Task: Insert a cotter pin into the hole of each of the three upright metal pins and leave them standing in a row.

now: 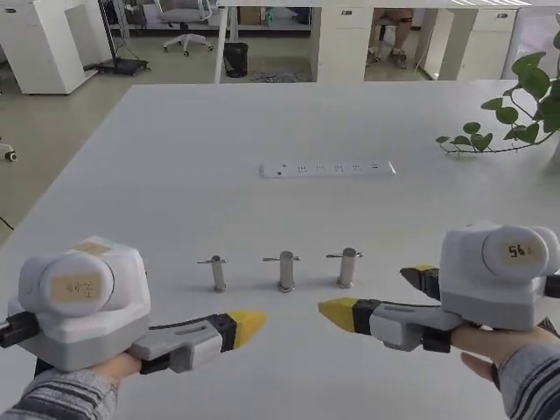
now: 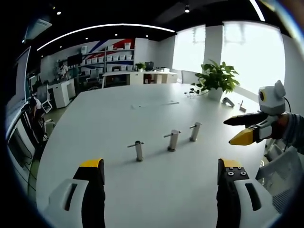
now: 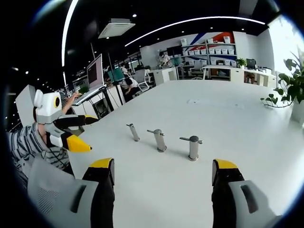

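Indoors, the white table (image 1: 157,201) fills an office (image 1: 262,35), left gripper (image 2: 161,164) and right gripper (image 3: 163,164) both gaping wide.

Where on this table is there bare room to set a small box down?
Bare table between the power strip and the row of pins, also left of them. Crowded: between left tool and right tool, near the pins.
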Motion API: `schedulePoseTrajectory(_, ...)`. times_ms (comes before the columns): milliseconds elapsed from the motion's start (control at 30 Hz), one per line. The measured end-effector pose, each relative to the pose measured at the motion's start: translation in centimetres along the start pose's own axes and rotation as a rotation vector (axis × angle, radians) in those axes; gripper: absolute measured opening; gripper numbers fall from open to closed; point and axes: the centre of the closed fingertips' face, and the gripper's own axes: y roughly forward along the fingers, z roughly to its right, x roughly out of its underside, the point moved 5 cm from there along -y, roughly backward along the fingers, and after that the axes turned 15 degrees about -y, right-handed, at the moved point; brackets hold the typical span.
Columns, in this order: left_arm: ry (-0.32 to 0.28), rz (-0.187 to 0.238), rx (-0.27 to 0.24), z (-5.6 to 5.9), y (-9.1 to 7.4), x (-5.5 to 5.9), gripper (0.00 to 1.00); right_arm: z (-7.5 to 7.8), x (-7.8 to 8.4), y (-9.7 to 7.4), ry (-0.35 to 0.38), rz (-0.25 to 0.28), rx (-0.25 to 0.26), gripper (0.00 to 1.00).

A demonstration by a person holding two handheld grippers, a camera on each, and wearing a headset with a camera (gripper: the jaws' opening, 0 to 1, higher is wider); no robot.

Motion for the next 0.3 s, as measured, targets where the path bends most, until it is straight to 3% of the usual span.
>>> schedulePoseTrajectory(300,0.0,0.001,-0.008,-0.11,-0.12,0.12,0.99,-0.34,0.14,-0.02,0.012,0.014,-0.005,0.83)
